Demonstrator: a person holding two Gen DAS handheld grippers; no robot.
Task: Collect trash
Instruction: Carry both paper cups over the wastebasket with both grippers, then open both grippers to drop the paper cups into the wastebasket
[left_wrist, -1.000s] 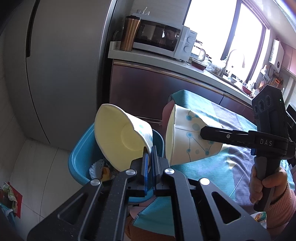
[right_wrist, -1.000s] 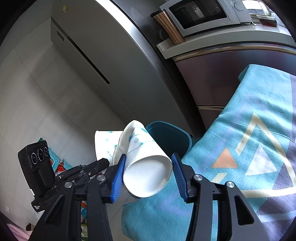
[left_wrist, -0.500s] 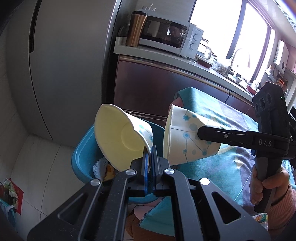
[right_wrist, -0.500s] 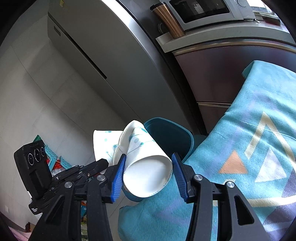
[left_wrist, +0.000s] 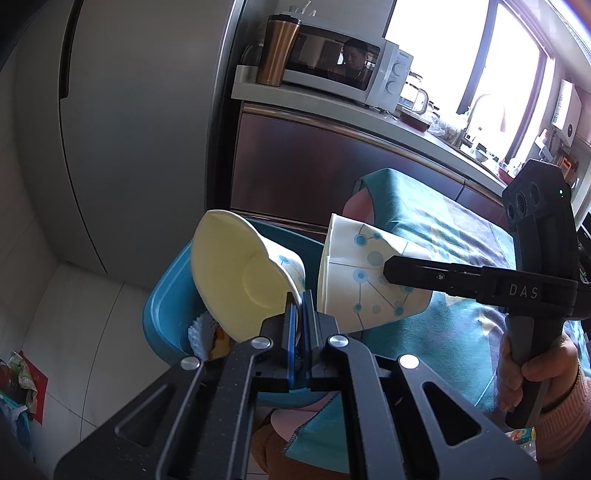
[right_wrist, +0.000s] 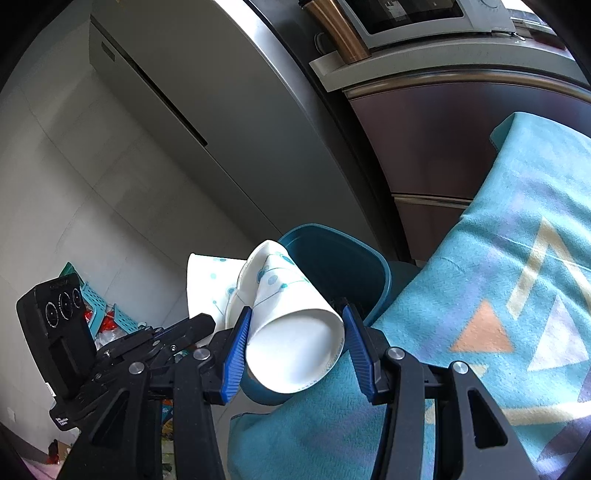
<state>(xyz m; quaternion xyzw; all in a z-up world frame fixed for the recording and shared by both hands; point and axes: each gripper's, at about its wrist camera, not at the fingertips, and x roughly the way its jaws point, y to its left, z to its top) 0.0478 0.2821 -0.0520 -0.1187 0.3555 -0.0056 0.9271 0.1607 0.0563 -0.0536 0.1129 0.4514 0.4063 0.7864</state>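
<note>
My left gripper (left_wrist: 300, 314) is shut on the wall of a crushed paper cup (left_wrist: 236, 273), held mouth-up over the blue trash bin (left_wrist: 166, 302). My right gripper (right_wrist: 295, 332) is shut on a second paper cup (right_wrist: 291, 332) with a blue dot pattern, gripped across its body near the base, lying sideways next to the bin (right_wrist: 332, 254). That cup shows in the left wrist view (left_wrist: 365, 280) just right of the first one. The left cup (right_wrist: 210, 280) and left gripper (right_wrist: 181, 332) show in the right wrist view.
The bin holds a paper liner and food scraps (left_wrist: 207, 332). A teal patterned tablecloth (right_wrist: 498, 295) covers the table edge beside the bin. A grey fridge (left_wrist: 129, 129) and a counter with a microwave (left_wrist: 332, 74) stand behind. Clutter lies on the floor (right_wrist: 103, 317).
Both grippers have moved slightly closer to the bin with their cups still held; the grips have not changed.
</note>
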